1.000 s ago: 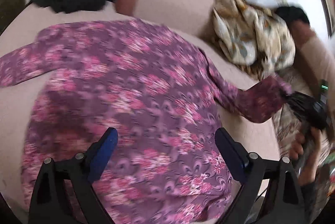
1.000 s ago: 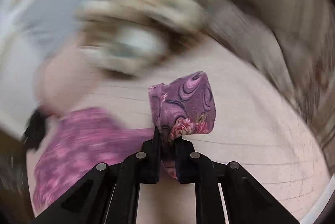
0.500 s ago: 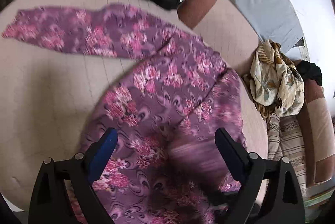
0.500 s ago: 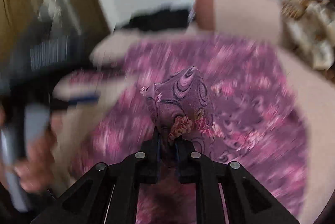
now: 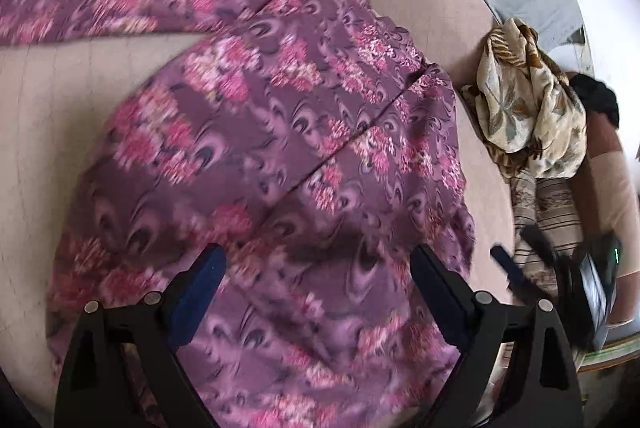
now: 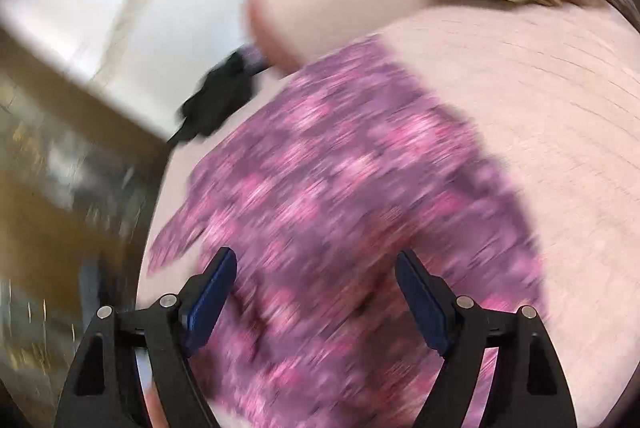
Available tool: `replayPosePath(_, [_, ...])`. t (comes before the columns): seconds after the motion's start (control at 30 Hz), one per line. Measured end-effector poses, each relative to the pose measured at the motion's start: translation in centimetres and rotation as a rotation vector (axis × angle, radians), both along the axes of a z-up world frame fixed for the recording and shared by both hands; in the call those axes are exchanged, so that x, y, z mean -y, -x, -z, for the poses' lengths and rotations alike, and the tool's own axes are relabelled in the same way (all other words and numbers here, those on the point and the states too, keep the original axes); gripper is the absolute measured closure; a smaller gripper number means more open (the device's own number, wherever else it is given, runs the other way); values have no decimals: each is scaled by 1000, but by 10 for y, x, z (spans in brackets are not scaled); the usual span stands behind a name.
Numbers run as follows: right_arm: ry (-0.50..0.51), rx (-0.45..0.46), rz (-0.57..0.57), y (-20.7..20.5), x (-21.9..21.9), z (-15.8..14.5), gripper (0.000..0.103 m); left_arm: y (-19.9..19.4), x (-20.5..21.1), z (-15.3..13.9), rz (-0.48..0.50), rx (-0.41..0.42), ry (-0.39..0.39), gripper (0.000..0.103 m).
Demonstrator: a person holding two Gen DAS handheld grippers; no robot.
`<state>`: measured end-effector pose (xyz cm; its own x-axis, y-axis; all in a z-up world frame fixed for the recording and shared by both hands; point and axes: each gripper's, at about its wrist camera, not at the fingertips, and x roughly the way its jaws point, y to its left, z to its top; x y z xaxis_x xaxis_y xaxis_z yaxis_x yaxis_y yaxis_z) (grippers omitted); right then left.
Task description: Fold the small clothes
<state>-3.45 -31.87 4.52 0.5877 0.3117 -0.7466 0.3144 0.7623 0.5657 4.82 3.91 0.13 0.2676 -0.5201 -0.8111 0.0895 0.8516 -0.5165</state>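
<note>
Purple floral garment [image 5: 280, 147] spread flat beneath left gripper [image 5: 318, 280] and right gripper [image 6: 316, 288]; both wide apart, empty.

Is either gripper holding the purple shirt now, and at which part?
Nothing is held. The left gripper and the right gripper are both open above the purple shirt.

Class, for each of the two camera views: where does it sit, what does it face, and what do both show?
Left wrist: sits behind the open left claw, looking down on the purple floral garment; the right claw shows at right.
Right wrist: sits behind the open right claw, facing the blurred garment.
Shared: garment, beige patterned cloth, black cloth.
</note>
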Motion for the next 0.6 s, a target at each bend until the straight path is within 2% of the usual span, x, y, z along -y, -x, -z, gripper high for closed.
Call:
replayPosePath(0.07, [-28,-99,56,-32,24,27,30,3,16,5,32,-4,-68,15])
replayPosePath(0.13, [-88,-166,90,-55,42,58,45,12,30,13,78,3,-185,38])
replayPosePath(0.17, [-104,-167,93,-61,44,70,47,17,36,14,94,14,-254,45])
replayPosePath(0.2, [-108,-162,90,-65,45,77,52,24,37,14,100,24,-304,57])
replayPosePath(0.23, [-99,-156,92,-69,48,83,70,29,34,11,99,28,-312,65])
replayPosePath(0.27, [-100,-150,116,-68,53,86,81,33,28,8,89,24,-302,70])
replayPosePath(0.3, [-124,-146,136,-64,59,85,91,38,19,3,69,19,-276,82])
replayPosePath(0.33, [-151,-133,163,-61,66,84,95,45,4,-1,43,4,-220,92])
replayPosePath(0.4, [-165,-103,206,-52,80,77,97,60,-23,-4,-12,-18,-118,92])
replayPosePath(0.47, [-133,-93,242,-48,89,73,98,75,-41,1,-66,-36,-113,92])
replayPosePath(0.53, [-87,-119,260,-49,92,74,98,85,-62,11,-131,-75,-68,90])
replayPosePath(0.57, [-112,-136,263,-49,92,79,98,89,-71,16,-160,-99,-44,87])
replayPosePath(0.6, [-157,-141,262,-50,92,84,97,91,-78,20,-180,-124,-14,77])
